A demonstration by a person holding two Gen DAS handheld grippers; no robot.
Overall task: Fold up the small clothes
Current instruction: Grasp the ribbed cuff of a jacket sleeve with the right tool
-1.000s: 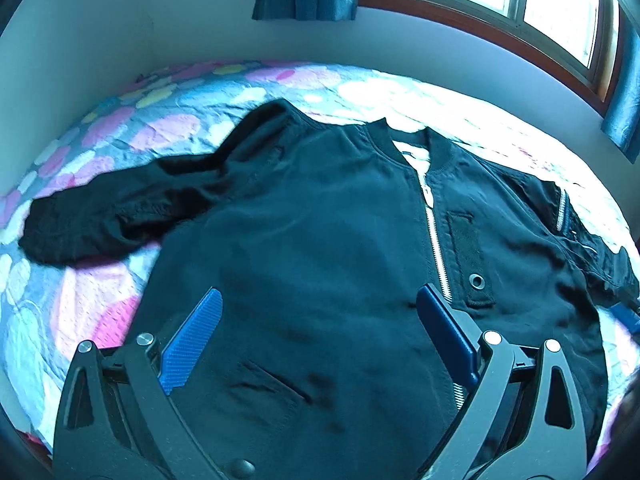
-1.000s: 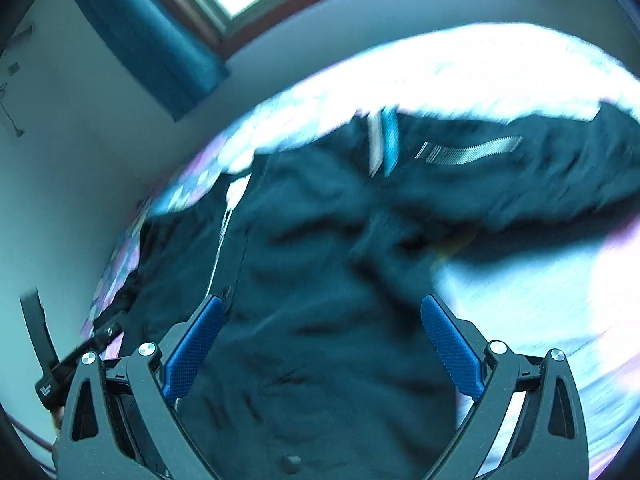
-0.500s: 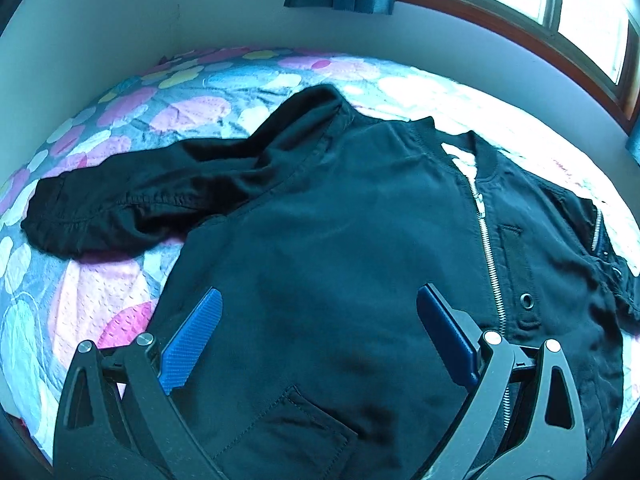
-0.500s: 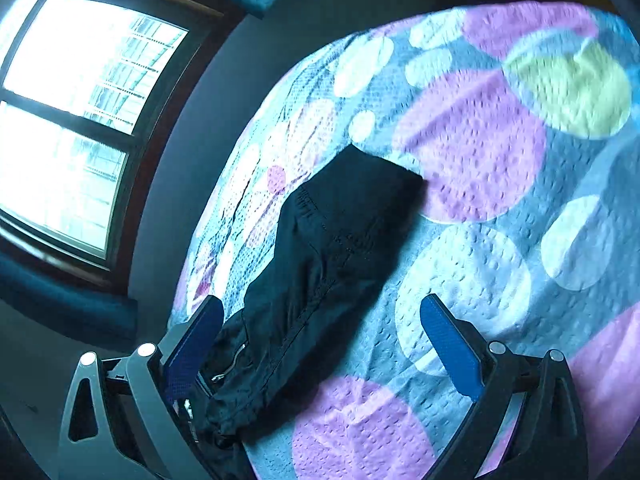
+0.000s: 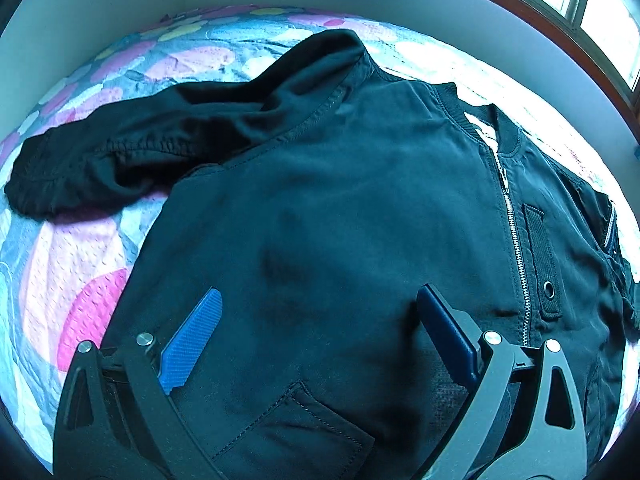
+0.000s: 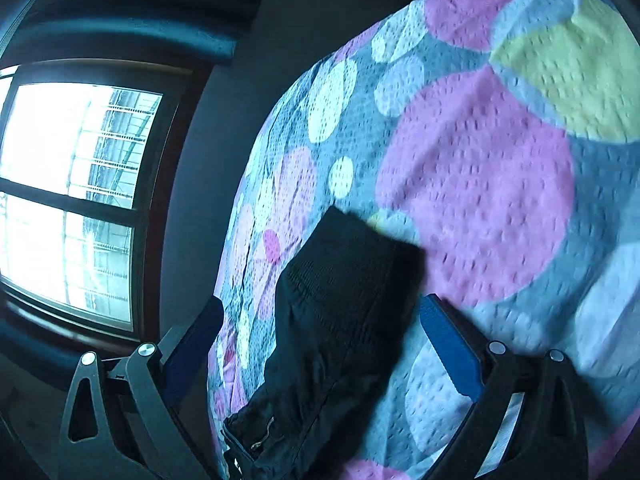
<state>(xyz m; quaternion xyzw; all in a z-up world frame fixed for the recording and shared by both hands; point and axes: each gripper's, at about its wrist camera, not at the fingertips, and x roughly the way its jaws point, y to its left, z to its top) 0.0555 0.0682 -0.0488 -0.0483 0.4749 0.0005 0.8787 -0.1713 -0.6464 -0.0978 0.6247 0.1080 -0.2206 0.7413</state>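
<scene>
The left tool [image 5: 316, 320] was spread wide, its two blue pads well apart and holding nothing. It hovered low over the front of the black jacket [image 5: 360, 220], above the panel to the left of the zipper [image 5: 516, 240]; whether either pad brushed the cloth could not be told. The tool pointed forward and down toward the collar, with a slanted pocket [image 5: 296, 432] lying between its black frames at the bottom of the view.

The right tool [image 6: 320, 328] was equally wide and gripped nothing. The cuffed end of a sleeve [image 6: 344, 304] lay between its pads, apart from both as far as could be seen. This tool was turned well to one side, so the window [image 6: 68, 200] stood upright at the left of its view and the bed tilted steeply.

The jacket lay face up and zipped on the bedspread [image 5: 72, 264], a cover of pink, white and yellow spots on blue. In the left wrist view its other sleeve [image 5: 132, 160] ran out to the left, bunched and creased, with the cuff at the far left edge. The jacket's hem was cut off by the bottom of that view, and its right side was squeezed into the fisheye rim. The right wrist view was motion-blurred, and the sleeve's lower part sank into dark folds behind the tool's frame, where details were hard to make out.
</scene>
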